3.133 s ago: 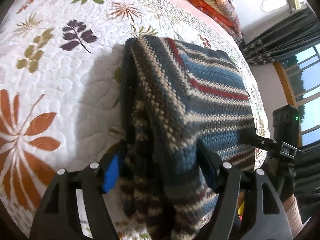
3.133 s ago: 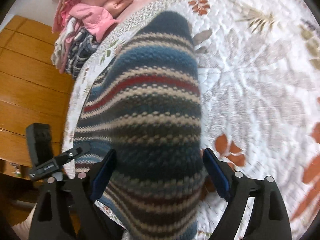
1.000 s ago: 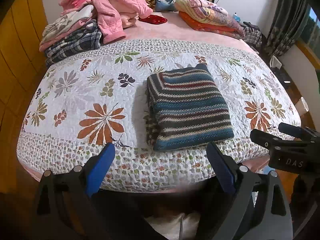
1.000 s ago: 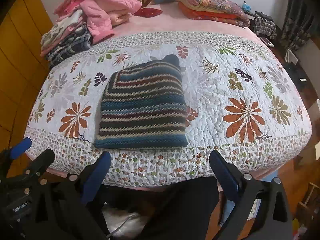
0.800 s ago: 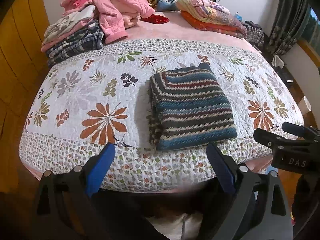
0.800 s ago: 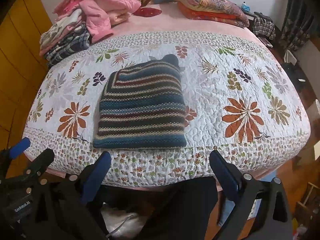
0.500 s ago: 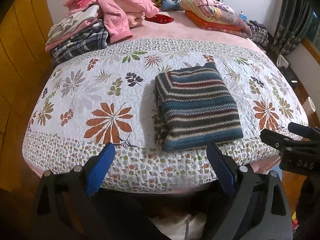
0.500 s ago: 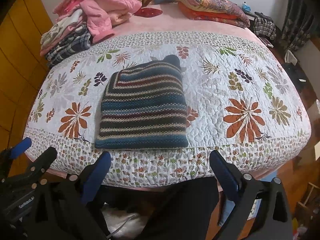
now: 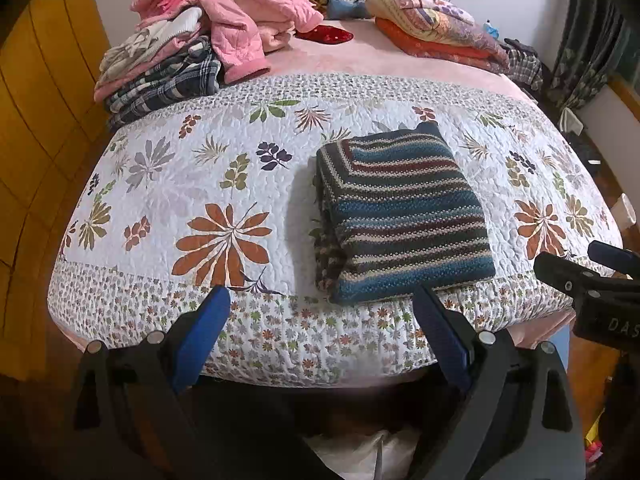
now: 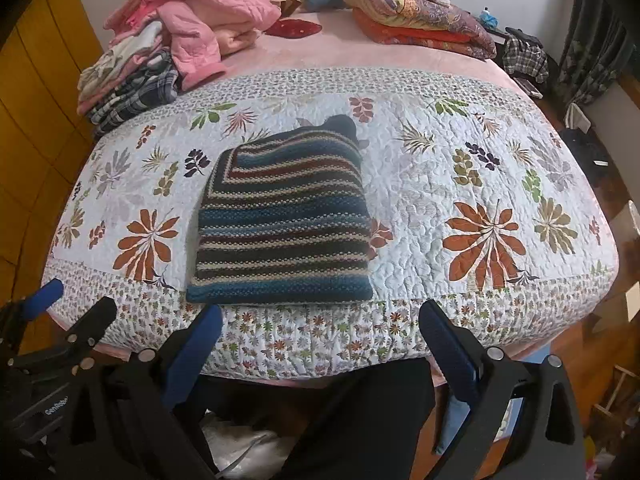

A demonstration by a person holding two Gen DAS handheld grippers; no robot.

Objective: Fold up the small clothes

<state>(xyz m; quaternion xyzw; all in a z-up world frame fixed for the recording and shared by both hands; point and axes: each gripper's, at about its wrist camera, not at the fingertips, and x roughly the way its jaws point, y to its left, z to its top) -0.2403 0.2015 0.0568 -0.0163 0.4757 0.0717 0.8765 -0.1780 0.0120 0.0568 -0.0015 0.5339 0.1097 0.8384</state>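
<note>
A wide bed [image 9: 120, 312] fills the room, spread with a white quilt [image 9: 192, 184] printed in orange and green leaves. The folded striped sweater [image 9: 400, 216] lies flat at centre frame, near the bed's front edge. At upper left sits a heap of pink and plaid clothes [image 9: 192, 40]; at upper right, folded blankets [image 10: 420, 16]. Dark curtains [image 9: 588, 40] hang at far right, wood panelling [image 9: 36, 112] at left. The left tool [image 9: 320, 312] and right tool [image 10: 320, 320] both gape apart, empty, short of the bed.
</note>
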